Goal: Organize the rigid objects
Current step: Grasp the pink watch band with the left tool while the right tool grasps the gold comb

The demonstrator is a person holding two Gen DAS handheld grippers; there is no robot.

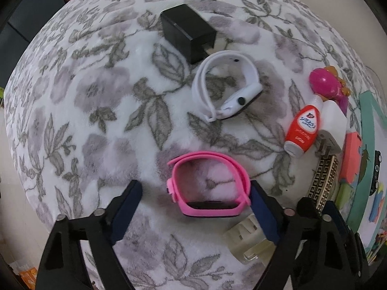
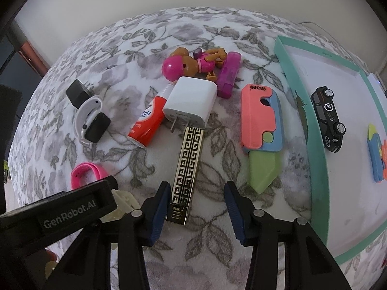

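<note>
Floral blanket (image 1: pixel 96 96) | left gripper (image 1: pixel 196 207) spread, straddling pink watch (image 1: pixel 208 188), not yet clamped | right gripper (image 2: pixel 196 207) unclenched beside gold-patterned bar (image 2: pixel 186 169) | next: squeeze, carry to teal tray (image 2: pixel 319 159)

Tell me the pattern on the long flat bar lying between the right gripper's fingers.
A black and gold Greek-key maze pattern on the bar, clearest in the right wrist view.

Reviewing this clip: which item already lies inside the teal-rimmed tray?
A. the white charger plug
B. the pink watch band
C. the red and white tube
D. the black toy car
D: in the right wrist view the black toy car lies on the white floor of the teal-rimmed tray, while the others lie on the floral blanket.
</note>
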